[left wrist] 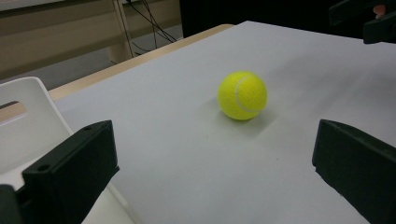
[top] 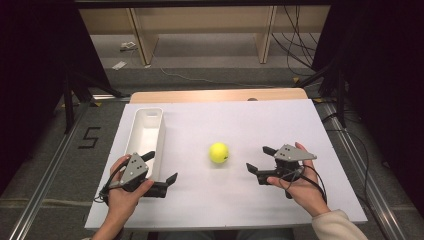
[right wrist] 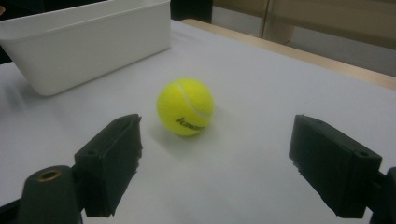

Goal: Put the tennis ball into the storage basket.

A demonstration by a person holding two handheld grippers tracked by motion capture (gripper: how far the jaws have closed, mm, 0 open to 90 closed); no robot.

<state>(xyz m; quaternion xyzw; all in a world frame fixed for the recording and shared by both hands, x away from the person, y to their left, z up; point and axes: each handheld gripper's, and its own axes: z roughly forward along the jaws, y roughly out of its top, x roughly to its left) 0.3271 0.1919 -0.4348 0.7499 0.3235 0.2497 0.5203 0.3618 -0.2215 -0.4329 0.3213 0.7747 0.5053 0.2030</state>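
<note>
My left gripper (top: 161,169) sits low near the desk's near-left corner, jaws spread wide and holding nothing, one jaw over the near end of the one white bin (top: 145,137) along the left edge. One yellow tennis ball (top: 219,152) rests mid-desk (bare white surface all round it), apart from both grippers. My right gripper (top: 261,161), jaws also wide and unladen, points at it from the right.

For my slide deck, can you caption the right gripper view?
Open right tool faces a yellow tennis ball on the white table, white bin behind.
</note>
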